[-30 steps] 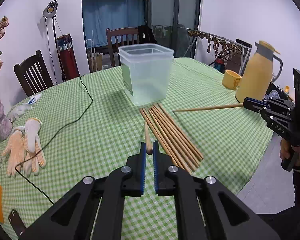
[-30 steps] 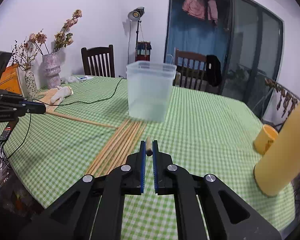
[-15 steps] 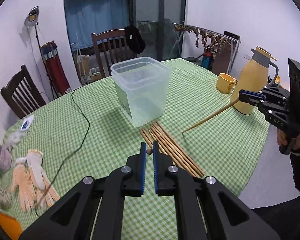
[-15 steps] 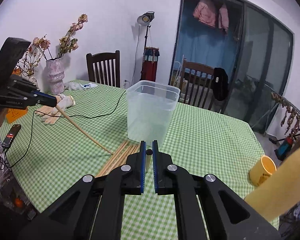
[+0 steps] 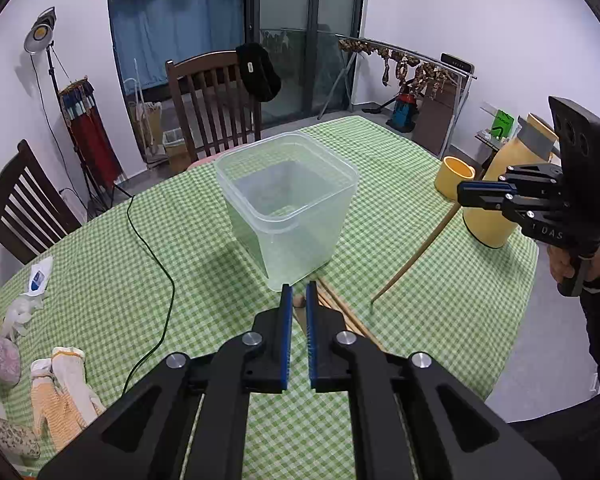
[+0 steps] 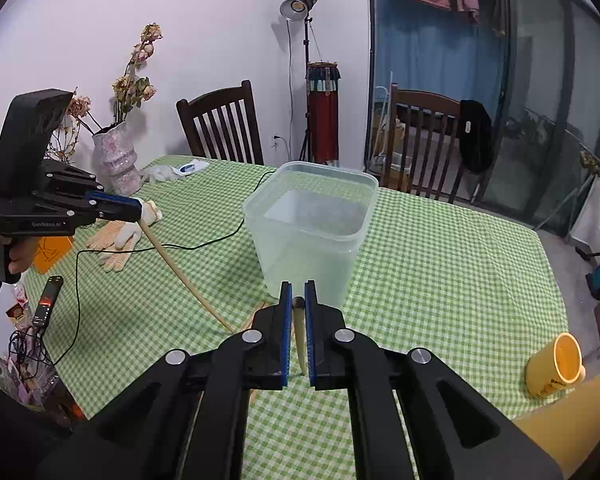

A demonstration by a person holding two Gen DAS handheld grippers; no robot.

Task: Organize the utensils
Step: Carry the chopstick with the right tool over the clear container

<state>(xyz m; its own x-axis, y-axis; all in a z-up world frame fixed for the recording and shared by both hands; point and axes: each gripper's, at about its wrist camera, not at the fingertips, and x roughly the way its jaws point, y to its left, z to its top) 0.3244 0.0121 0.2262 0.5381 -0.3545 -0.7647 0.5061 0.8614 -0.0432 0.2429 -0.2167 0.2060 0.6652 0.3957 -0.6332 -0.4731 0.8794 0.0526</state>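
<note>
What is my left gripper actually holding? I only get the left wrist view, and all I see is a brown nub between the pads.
Observer: The right wrist view shows the left gripper shut on the thick end of a chopstick, which slants down toward the table.
Operator: And the right gripper's hold?
Observer: Its own view shows the right gripper shut on a second chopstick, whose rounded end sits between the pads.
Operator: Anything beyond my frame?
Observer: A dark phone lies near the table's edge, below the left gripper in that picture.
</note>
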